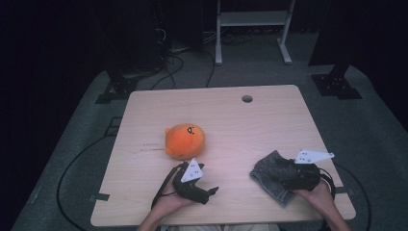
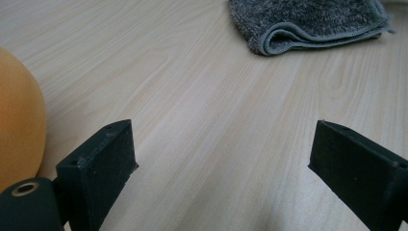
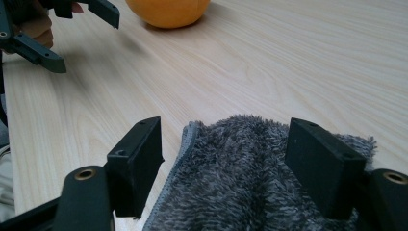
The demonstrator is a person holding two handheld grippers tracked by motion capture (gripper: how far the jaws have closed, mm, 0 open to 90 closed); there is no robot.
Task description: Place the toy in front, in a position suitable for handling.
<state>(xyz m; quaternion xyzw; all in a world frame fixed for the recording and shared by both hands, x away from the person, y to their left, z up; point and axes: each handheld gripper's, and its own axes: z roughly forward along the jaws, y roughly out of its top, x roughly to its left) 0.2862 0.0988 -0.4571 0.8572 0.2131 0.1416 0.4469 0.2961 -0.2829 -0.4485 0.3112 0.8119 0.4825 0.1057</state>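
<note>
An orange round plush toy [image 1: 185,140] [image 3: 168,10] lies left of the middle of the wooden table [image 1: 240,125]; its side [image 2: 17,125] bulges in at the left of the left gripper view. A folded grey fluffy towel [image 1: 269,178] [image 2: 308,21] [image 3: 240,183] lies near the front right. My left gripper [image 1: 209,185] [image 2: 223,144] [image 3: 84,41] is open just in front of the plush, pointing right over bare wood. My right gripper [image 1: 285,174] [image 3: 223,144] is open, low over the towel, with the pile between its jaws.
A round cable hole [image 1: 247,98] sits near the table's far edge. Behind the table stand a white metal frame [image 1: 252,29] and dark stands with cables [image 1: 168,62] on the grey floor. Bare wood lies between the two grippers.
</note>
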